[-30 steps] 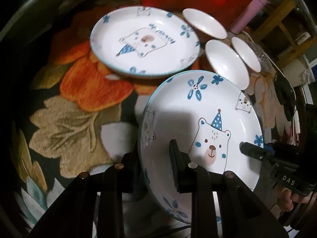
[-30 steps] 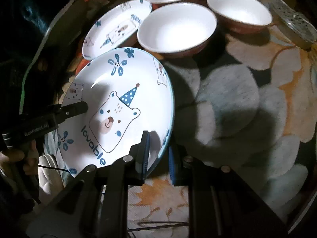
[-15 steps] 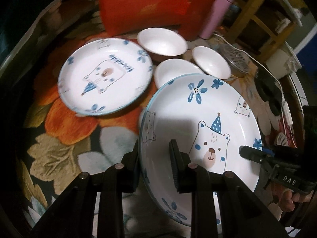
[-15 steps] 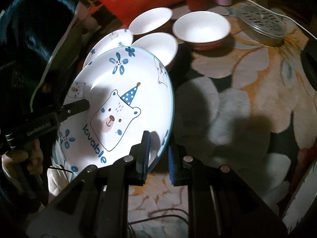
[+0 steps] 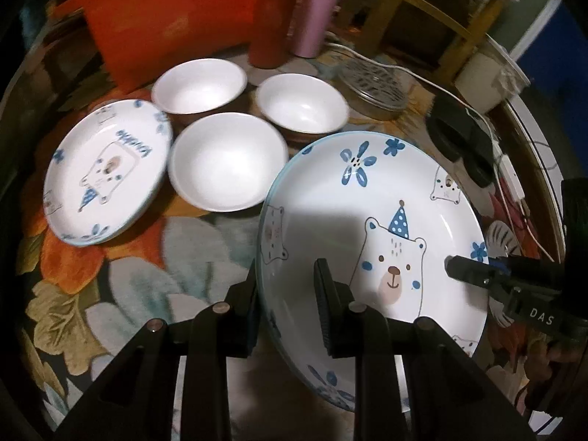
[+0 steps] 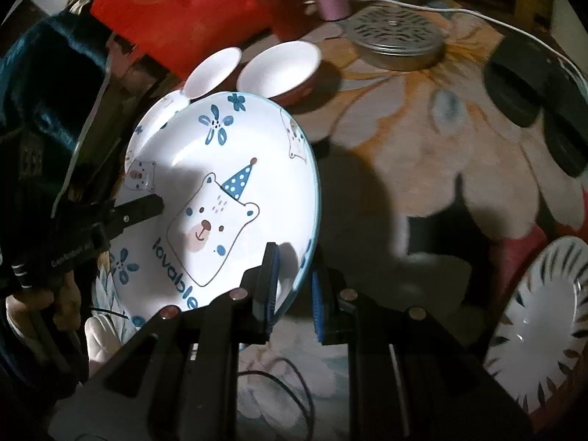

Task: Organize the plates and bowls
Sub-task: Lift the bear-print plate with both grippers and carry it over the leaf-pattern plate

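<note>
A white plate with a bear in a party hat hangs tilted above the table, held by both grippers. My left gripper is shut on its left rim, one finger under and one inside. My right gripper is shut on the opposite rim; its tip shows in the left wrist view. The left gripper's finger lies on the plate. A second bear plate lies on the floral cloth at the left. Beside it stand three white bowls.
A red bag, a red cup and a pink bottle stand behind the bowls. A round metal dish, a black object and a white cable lie at the right. A striped plate sits near the right edge.
Both grippers have lifted the bear plate and carried it to the right, away from the second plate. The bowls and the second plate have slid left in view. The striped plate has come into view.
</note>
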Demonstrator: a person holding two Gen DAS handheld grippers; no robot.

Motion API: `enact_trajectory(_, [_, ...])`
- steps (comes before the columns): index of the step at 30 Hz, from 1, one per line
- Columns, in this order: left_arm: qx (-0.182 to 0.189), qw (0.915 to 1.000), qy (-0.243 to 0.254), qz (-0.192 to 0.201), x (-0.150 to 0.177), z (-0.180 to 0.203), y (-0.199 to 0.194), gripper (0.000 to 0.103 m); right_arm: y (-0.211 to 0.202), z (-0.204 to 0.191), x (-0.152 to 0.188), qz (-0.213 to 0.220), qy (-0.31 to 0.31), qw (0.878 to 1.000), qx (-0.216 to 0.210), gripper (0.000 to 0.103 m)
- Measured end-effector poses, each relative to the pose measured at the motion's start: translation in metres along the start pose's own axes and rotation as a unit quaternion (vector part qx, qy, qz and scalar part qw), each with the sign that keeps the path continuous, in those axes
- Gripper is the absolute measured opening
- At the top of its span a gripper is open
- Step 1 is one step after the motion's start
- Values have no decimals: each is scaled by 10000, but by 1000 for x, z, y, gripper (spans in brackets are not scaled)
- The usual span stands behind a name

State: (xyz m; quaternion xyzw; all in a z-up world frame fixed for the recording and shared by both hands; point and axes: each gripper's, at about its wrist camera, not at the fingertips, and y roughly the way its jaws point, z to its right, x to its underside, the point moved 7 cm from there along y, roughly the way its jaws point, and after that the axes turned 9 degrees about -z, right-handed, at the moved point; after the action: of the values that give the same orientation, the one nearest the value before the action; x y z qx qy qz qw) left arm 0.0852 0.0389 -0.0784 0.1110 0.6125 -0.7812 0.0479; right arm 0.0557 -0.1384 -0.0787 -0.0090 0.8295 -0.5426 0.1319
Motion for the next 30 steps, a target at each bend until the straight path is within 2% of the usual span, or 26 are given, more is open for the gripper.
enact_trajectory(19, [267, 9960, 816, -229, -7, 118, 29, 26, -46, 91, 42, 201, 790, 9965, 190, 17])
enact_trajectory(30, [438, 9905, 1252, -358, -3, 181, 49, 26, -67, 141, 72, 235, 1292, 9907, 346, 17])
